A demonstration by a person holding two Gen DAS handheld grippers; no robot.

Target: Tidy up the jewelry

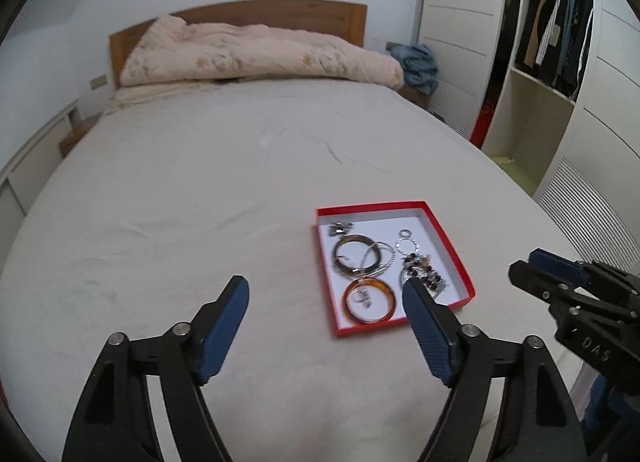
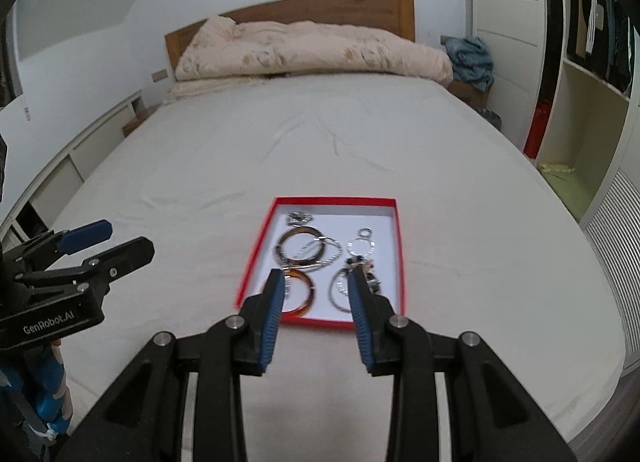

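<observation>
In the right wrist view the right claw's blue-padded fingers cover the near parts of the amber-orange bangle and the thin silver hoop in the shallow red cardboard box. The small silver trinket at the box's far end is too small and blurred to identify. In the left wrist view the right claw is cut off by the right edge, its opening unreadable.

"GenRobot.AI" on left claw body; "DAS" on right claw.

A wide bed with a pale sheet filled the middle of both views. Across its far end, in the upper part of the frame, lay a bunched cream duvet against a wooden headboard. At the upper right, a crumpled blue cloth sat beside the bed. An open wardrobe at the right edge held dark hanging clothes above a bare shelf.
</observation>
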